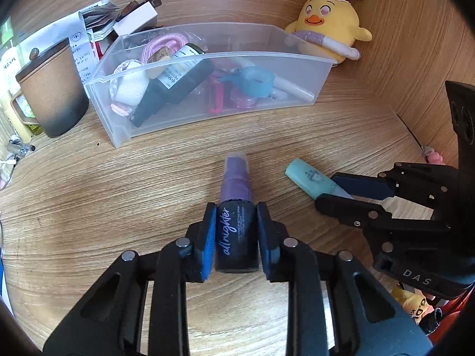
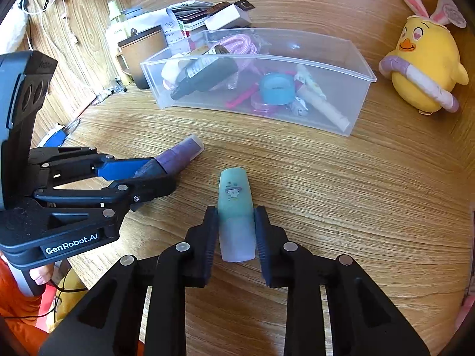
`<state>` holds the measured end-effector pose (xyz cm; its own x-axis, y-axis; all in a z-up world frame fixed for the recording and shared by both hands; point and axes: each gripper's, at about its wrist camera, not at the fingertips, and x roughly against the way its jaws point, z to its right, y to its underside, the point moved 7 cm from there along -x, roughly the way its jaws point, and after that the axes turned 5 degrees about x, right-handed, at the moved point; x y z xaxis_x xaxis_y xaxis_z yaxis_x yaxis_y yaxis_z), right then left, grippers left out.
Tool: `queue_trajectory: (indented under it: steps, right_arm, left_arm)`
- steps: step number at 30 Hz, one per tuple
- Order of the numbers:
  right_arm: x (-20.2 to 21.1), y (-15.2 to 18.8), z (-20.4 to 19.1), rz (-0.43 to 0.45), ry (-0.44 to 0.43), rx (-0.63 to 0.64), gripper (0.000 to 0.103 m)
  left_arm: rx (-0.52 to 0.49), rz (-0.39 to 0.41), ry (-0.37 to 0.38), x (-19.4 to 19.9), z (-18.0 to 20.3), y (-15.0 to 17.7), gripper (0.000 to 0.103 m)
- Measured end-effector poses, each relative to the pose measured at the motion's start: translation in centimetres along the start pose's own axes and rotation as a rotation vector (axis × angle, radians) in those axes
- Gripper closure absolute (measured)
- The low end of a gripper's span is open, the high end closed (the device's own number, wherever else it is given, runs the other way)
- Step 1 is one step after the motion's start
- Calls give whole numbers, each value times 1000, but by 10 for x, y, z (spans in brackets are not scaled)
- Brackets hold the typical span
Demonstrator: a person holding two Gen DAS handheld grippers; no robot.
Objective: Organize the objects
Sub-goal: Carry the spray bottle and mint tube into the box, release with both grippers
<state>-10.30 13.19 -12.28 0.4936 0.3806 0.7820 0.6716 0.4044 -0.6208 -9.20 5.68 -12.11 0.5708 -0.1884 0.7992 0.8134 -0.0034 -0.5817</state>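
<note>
My left gripper [image 1: 236, 210] is shut on a dark spray bottle [image 1: 236, 231] with a purple cap and "all nighter" lettering, low over the wooden desk; it also shows in the right wrist view [image 2: 175, 155]. My right gripper [image 2: 236, 213] is shut on a mint-green tube [image 2: 236, 207] with a small cartoon print, which also shows in the left wrist view [image 1: 311, 179]. A clear plastic bin [image 1: 297, 59] stands beyond both grippers; in the right wrist view [image 2: 356, 68] it holds a black bottle, pink cord, blue tape roll and several small items.
A yellow chick plush [image 1: 329, 20] with bunny ears sits right of the bin against the wooden wall. A brown lidded mug [image 1: 53, 89] stands left of the bin, with papers and boxes [image 1: 118, 20] behind it. Wooden walls enclose the desk at the back and right.
</note>
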Motion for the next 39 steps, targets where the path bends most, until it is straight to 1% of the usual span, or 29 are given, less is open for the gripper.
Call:
queue_trajectory:
  steps: [2,5,10,20,27,32,35,36,39]
  right_arm:
    - [0,0,2,1,0,-6,80]
    - [2,-3,5,11,7,-9,80]
    - [14,-13,10,47,31,-6,80]
    - [44,-49,25,165,74,-33,80]
    - [59,-86,42,242,111,-27,80]
    - [56,-109,57,262,142,-26,80]
    - [48,-121,69,256,155,-30,80]
    - [44,-124,73,249,156,-34,80]
    - [27,-132,81,211,135,-47,80]
  left_arm:
    - [5,5,18,1,2,1,78]
    - [9,18,17,3,3,-1,78]
    - [17,61,24,13,3,-13,78]
    - [10,191,48,42,11,-58,78]
    - [1,268,35,58,9,-95,78]
    - [4,267,32,52,5,-116,78]
    - [5,235,55,41,5,-127,78]
    - [4,226,53,37,4,-130,78]
    - [-16,207,16,22,4,-140,78]
